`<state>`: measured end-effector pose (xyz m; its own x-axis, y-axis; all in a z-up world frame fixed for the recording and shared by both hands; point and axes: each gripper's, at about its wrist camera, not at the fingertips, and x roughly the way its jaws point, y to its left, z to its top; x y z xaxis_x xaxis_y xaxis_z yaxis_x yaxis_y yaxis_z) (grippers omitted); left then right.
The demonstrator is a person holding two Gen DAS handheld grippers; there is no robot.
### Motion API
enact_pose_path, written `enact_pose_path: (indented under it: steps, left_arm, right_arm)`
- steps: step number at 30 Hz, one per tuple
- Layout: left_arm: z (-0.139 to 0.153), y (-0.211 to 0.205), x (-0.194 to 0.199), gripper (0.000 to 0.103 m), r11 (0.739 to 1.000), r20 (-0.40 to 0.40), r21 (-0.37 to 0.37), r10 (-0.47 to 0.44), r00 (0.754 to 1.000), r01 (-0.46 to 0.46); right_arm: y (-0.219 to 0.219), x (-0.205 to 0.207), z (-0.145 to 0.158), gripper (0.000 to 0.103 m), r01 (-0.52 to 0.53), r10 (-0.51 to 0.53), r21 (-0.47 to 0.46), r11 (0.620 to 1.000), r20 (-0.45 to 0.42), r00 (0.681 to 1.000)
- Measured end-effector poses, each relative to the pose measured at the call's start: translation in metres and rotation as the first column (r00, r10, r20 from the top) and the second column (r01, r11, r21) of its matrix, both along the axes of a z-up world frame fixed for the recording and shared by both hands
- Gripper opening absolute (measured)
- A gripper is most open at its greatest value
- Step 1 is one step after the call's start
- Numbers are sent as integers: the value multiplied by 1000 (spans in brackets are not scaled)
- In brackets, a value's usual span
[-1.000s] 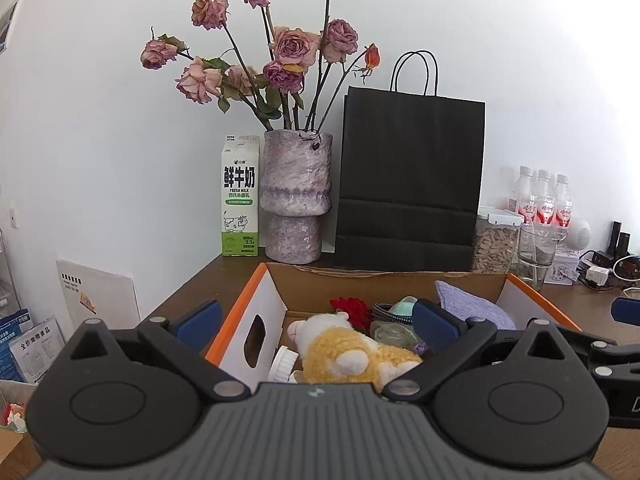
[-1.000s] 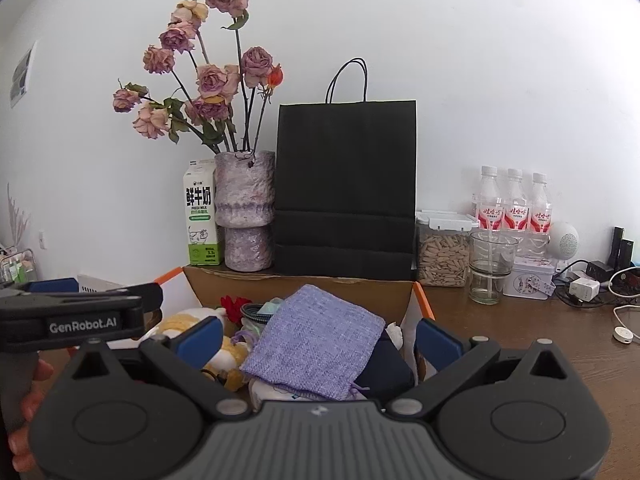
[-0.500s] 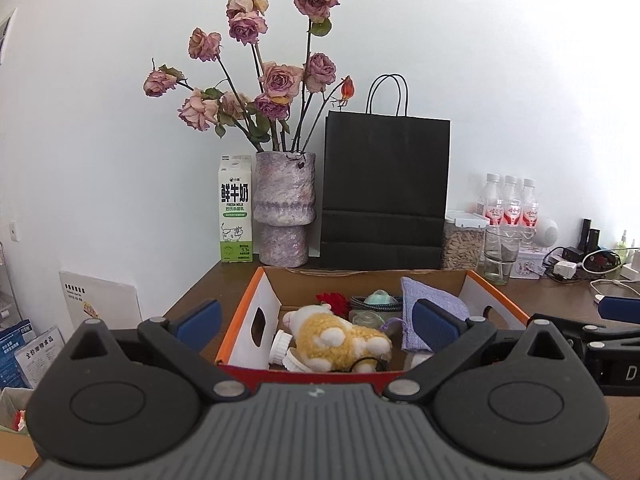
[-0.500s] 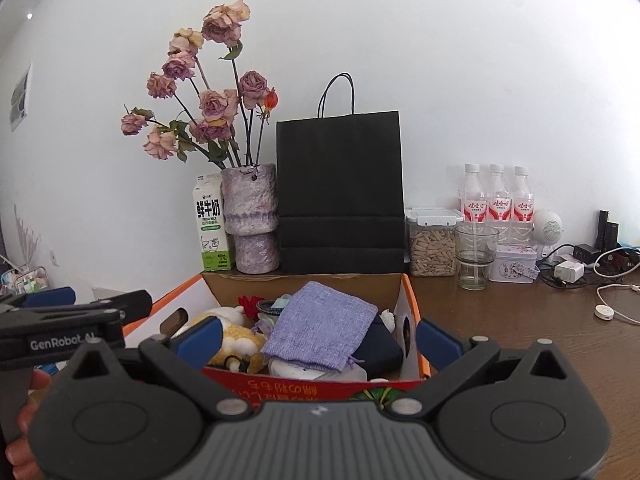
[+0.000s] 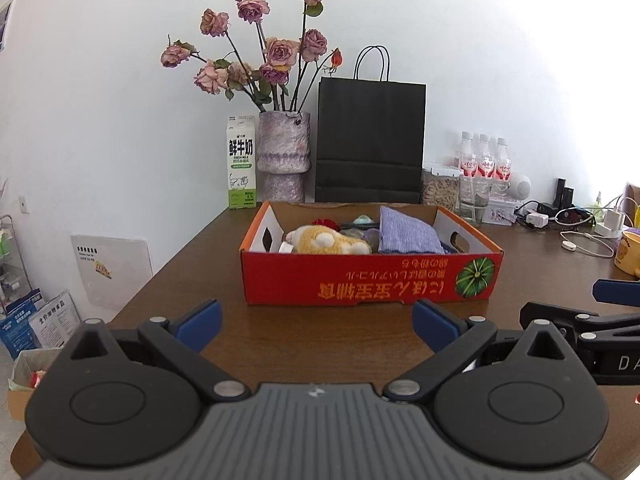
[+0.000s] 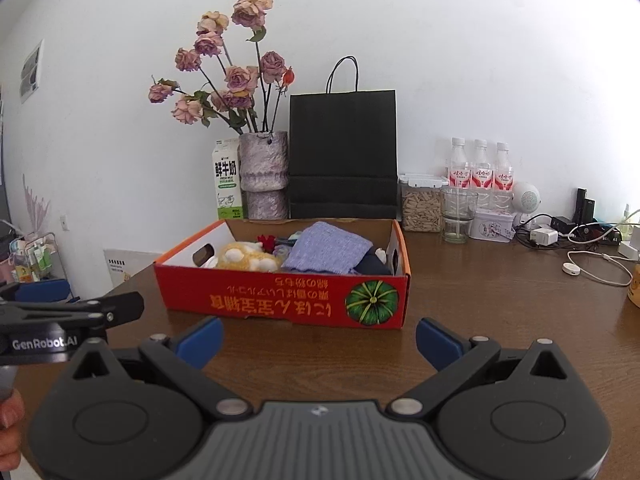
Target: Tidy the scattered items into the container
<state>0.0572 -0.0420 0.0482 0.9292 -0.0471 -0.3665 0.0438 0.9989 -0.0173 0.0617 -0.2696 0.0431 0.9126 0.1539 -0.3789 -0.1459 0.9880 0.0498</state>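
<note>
Brown table (image 5: 312, 336) against a white wall (image 5: 100, 120); red box (image 5: 370, 280) before the vase (image 5: 284, 160); both grippers (image 5: 316, 322) (image 6: 319, 340) spread, empty; only the right view shows a fingertip (image 6: 10, 416).

A shallow red cardboard box (image 5: 370, 278) with orange rims and a green pumpkin print sits open toward the back edge of the brown table (image 5: 320, 340), its printed lettering upside down. Inside lie a yellow-and-white plush toy (image 5: 326, 242) at the left, a lilac knitted pouch (image 5: 406, 236) at the right, and something red (image 5: 325, 223) behind the plush.
</note>
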Motion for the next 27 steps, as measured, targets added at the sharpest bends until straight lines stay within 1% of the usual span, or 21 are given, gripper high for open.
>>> enact_pose_path:
  steps: [5,9,12,20,27]
  left_arm:
    - [-8,6,-33,103,999,-38,-23,34,999,-35]
    - [-9,5,-43,103,999,-35,-7,34,999,-34]
    - [-9,3,-42,103,999,-35,4,38,999,-38]
    - [-15,3,-38,103,999,-63,12,41,997,-40]
    - [-16,1,-38,103,999,-77,19,43,996,-42]
  right_arm:
    - [11,-37,-10,103,-15,14,-16,1000,-41,999]
    - [18,-53,-16,103,-26,25,-23,999,-58,998]
    - [20,-54,-18,103,-19,17,-26,999,-63,998]
    - [16,-46,-21,103,15,-16,-13,1000,-85,996]
    - [16,-46,-22,103,16,-17,-12,1000,-89,996]
